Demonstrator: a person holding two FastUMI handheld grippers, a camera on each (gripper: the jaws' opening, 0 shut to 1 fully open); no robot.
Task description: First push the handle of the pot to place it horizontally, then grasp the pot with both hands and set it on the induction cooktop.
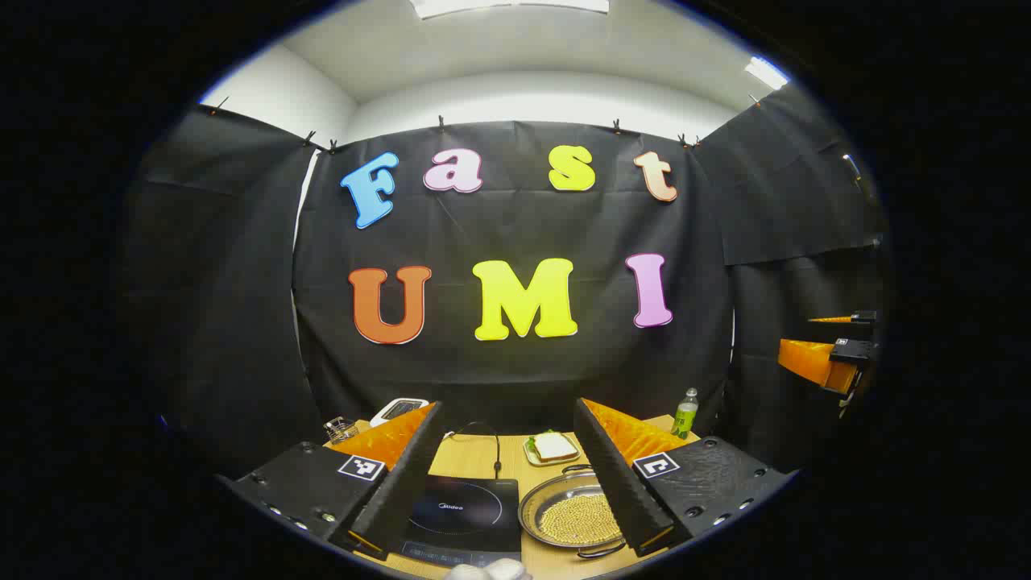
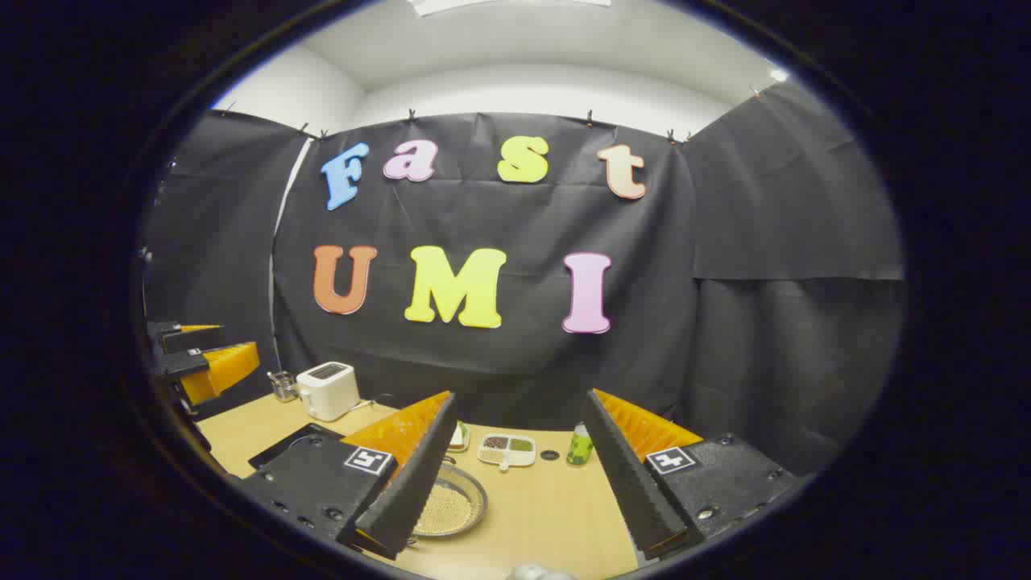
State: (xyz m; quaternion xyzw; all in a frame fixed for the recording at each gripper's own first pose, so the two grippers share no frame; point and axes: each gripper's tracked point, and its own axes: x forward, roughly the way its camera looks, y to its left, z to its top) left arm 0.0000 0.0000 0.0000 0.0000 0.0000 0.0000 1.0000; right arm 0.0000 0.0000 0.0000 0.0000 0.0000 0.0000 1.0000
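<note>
Nearest, in the left gripper view, the left claw [image 1: 509, 475] is released, its fingers spread wide above the bench [image 1: 475, 457]. Between them lie the cooktop [image 1: 467, 515] and, just to its right, the pot [image 1: 573, 517], holding pale grains, with one handle toward the camera and one away. Behind the pot sits a plate [image 1: 552, 448] with a sandwich; a bottle [image 1: 685, 413] stands farther right, a toaster [image 1: 399, 409] at far left. At the right edge, the right claw [image 1: 834, 346] hangs in the air. In the right gripper view, it is likewise released [image 2: 515, 471], the pot [image 2: 453, 506] beside its left finger; beyond are a divided tray [image 2: 506, 449] and the toaster [image 2: 327, 390].
</note>
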